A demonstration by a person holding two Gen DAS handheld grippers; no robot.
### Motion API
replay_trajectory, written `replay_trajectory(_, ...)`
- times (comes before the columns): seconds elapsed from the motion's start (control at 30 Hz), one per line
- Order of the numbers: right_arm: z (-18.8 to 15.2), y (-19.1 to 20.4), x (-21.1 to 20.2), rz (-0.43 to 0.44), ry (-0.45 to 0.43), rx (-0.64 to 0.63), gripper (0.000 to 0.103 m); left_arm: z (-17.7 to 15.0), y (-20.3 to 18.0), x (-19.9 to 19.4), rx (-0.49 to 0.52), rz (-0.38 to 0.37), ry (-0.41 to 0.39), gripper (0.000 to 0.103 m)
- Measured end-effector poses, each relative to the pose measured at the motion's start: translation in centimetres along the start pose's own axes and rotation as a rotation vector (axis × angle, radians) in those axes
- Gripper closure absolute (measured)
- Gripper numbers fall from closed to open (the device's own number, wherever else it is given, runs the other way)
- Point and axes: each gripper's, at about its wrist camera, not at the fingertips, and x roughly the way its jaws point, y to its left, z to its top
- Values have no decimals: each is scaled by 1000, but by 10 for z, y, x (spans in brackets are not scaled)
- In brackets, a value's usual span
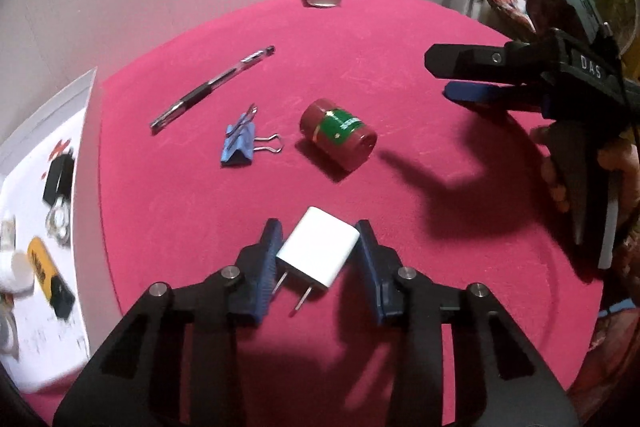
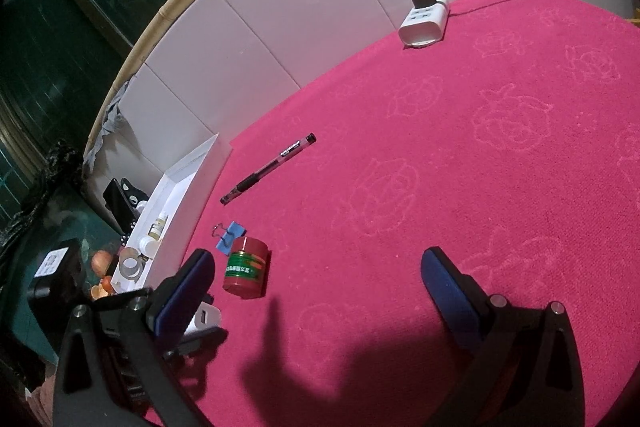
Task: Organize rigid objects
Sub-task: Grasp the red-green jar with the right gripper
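Gripping the charger (image 1: 318,253) near centre between the left gripper (image 1: 318,243) pads, prongs pointing near. Holding the right gripper (image 2: 316,287) wide and empty over the red cloth (image 2: 480,187). Left to sort, apparently: pen (image 1: 212,89), clip (image 1: 240,145), jar (image 1: 338,135). Already filled with several items: tray (image 1: 86,107) at far left.

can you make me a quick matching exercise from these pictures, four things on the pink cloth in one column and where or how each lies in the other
Things:
1. white charger
2. pen
3. red jar
4. blue binder clip

Places or states:
A. lying on its side, green label showing
B. between the pads of the left tool
C. between the pen and the red jar
D. nearest the white tray, lying slantwise

Pairs: 1-B, 2-D, 3-A, 4-C
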Motion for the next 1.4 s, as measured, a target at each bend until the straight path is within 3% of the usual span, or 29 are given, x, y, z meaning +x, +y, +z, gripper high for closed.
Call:
replay_trajectory(0.17,0,6,3,-39,11,-31,0,-19,4,-18,-65,47,-37,66)
replay_trajectory(0.33,-7,41,23,-98,85,-154,0,-34,11,-27,-151,119,-50,66)
replay_trajectory(0.47,-14,79,46,-172,114,-322,0,-43,23,-33,-212,118,-49,66)
replay_trajectory(0.53,-15,95,56,-191,120,-398,7,-46,25,-34,-222,124,-48,66)
replay_trajectory(0.6,-15,104,70,-238,148,-447,33,-43,23,-32,-215,133,-49,66)
replay_trajectory(0.67,-17,104,84,-261,191,-457,48,-41,22,-31,-204,138,-48,66)
replay_trajectory(0.7,-18,106,85,-275,181,-472,49,-42,21,-32,-201,139,-48,66)
replay_trajectory(0.8,-18,102,80,-267,174,-463,73,-42,21,-31,-202,138,-48,66)
replay_trajectory(0.83,-17,98,77,-256,174,-447,75,-42,21,-32,-203,142,-50,66)
replay_trajectory(1.13,-23,81,42,-163,160,-334,75,-40,17,-44,-195,170,-111,66)
replay_trajectory(1.4,-10,119,6,-99,26,-372,75,-30,27,-80,-239,250,-192,66)
